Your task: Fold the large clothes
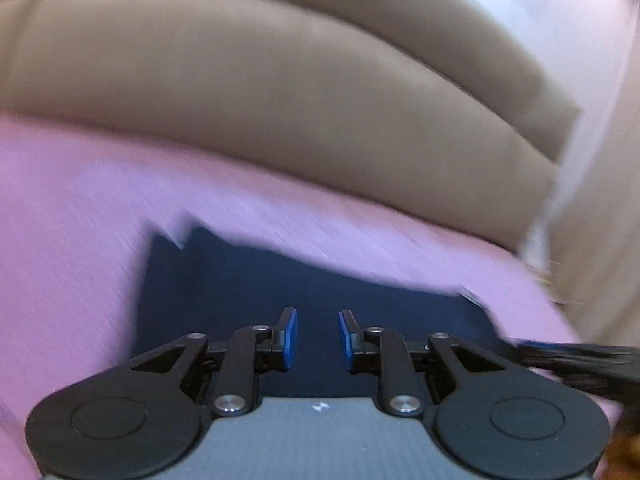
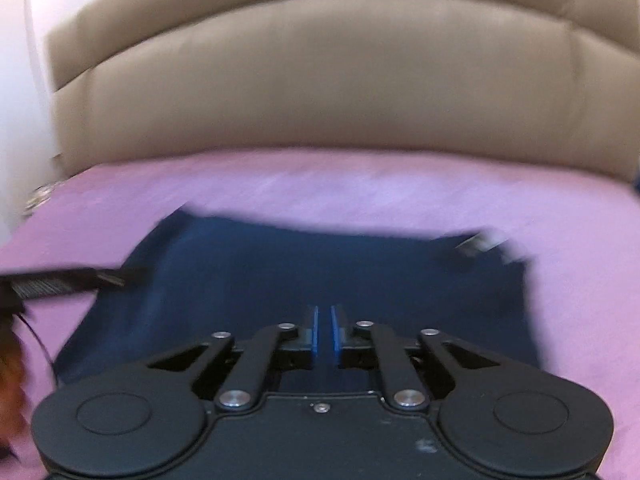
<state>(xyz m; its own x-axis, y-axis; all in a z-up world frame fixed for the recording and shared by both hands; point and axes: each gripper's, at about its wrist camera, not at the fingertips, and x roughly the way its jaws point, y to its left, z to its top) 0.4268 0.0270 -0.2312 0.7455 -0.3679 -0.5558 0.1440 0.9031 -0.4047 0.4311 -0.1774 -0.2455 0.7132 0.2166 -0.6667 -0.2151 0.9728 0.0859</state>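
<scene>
Scene: navy garment lies spread on the pink bed cover, on the near side of the beige padded headboard, w/ a strip of bare pink between the two. Cloth looks already folded into a rough rectangle; edges blurred, fold count can't be told. A small pale tag or label sits at the garment's far corner, to the right in the right wrist view.

Left gripper: jaws parted a little, nothing between the pads, over the garment's near part. Right gripper: pads nearly pressed together, only a thin gap, no cloth seen pinched; also above the near part of the garment.

Both views smeared.

Risks, as judged:
- Right jaws almost closed: if lowered like this they'd push the cloth, not take it, and rumple the fold.
- Left opening narrow: may catch only the top layer, so layers slide apart on lifting.
- Uneven grips btw the two sides would skew the next fold.
</scene>
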